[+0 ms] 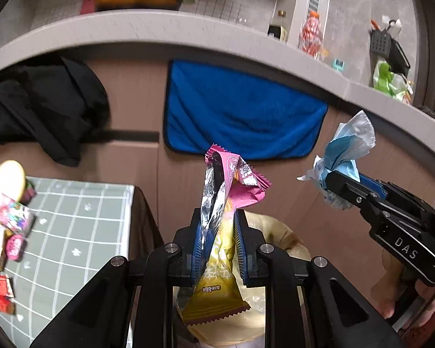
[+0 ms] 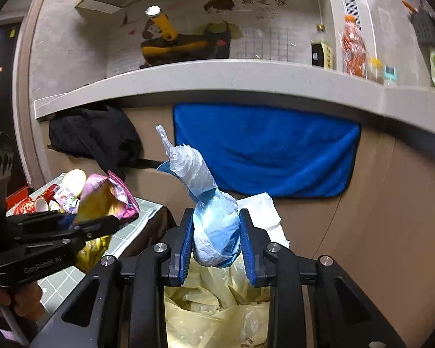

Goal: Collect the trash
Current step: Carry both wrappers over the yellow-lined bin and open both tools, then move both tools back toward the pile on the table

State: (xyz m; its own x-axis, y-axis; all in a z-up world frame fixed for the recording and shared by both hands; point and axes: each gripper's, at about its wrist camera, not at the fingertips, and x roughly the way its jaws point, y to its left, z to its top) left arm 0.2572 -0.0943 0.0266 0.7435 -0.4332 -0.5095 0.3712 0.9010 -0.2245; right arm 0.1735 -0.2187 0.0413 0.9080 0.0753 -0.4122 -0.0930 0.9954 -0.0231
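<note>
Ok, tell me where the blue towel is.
The blue towel hangs on the cabinet front under the grey counter, centre of both wrist views, right of the black garment and behind the held wrappers.

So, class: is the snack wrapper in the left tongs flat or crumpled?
Crumpled. The snack wrapper is pinched between the left tongs, its pink end twisted with the silver lining showing and its yellow end hanging below.

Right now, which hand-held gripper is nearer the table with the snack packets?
Left. The left hand-held gripper, holding a wrapper, is just beside the table; the right hand-held gripper is farther off, over the bin bag.
</note>
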